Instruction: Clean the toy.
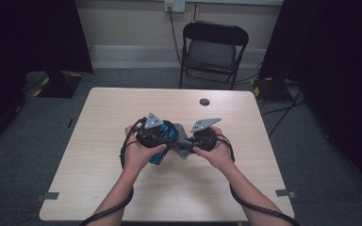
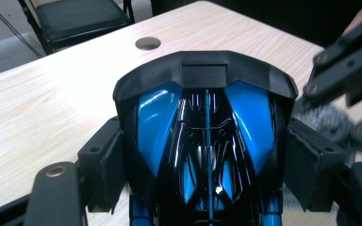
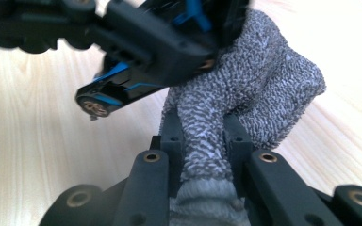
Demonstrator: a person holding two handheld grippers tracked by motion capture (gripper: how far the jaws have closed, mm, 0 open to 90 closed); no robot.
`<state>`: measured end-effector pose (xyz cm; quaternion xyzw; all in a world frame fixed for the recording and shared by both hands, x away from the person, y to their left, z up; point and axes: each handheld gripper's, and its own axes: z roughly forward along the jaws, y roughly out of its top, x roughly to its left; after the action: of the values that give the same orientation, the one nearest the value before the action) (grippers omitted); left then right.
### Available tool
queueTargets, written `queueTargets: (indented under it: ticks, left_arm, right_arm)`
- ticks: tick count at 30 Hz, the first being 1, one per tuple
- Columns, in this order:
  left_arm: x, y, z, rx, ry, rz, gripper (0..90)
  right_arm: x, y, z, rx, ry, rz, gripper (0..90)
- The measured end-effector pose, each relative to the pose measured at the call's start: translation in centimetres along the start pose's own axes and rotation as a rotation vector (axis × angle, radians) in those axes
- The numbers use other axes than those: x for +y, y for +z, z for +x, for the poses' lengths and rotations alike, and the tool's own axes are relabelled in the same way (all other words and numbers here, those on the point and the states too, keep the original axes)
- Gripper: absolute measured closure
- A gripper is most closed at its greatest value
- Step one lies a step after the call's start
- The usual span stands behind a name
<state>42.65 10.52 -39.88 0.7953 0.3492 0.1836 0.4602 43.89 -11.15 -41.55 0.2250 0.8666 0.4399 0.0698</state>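
A glossy blue and black plastic toy (image 2: 207, 136) sits between the pads of my left gripper (image 2: 207, 162), which is shut on its two sides. In the high view the left gripper (image 1: 162, 134) holds the toy (image 1: 158, 157) above the middle of the table (image 1: 122, 108). My right gripper (image 3: 202, 141) is shut on a grey knitted cloth (image 3: 264, 80). The cloth bulges past its jaws and rests against the toy (image 3: 122, 89), beside the left gripper's black jaw (image 3: 160, 42). From the left gripper view, the right gripper (image 2: 344, 66) and cloth (image 2: 325, 120) are at the right edge.
A round cable hole (image 1: 204, 101) lies in the table's far middle. A black folding chair (image 1: 214, 47) stands behind the table. Dark curtains hang at both sides. Cables trail from both grippers along the person's forearms.
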Motion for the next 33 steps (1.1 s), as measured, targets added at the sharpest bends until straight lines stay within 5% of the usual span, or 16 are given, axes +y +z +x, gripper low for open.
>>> queueTargets:
  ticks: [33]
  left_arm:
    - [1.2, -0.5, 1.3, 0.009, -0.074, -0.077, 25.5]
  right_arm:
    - [-2.7, 4.3, 4.5, 0.148, -0.050, 0.043, 76.0]
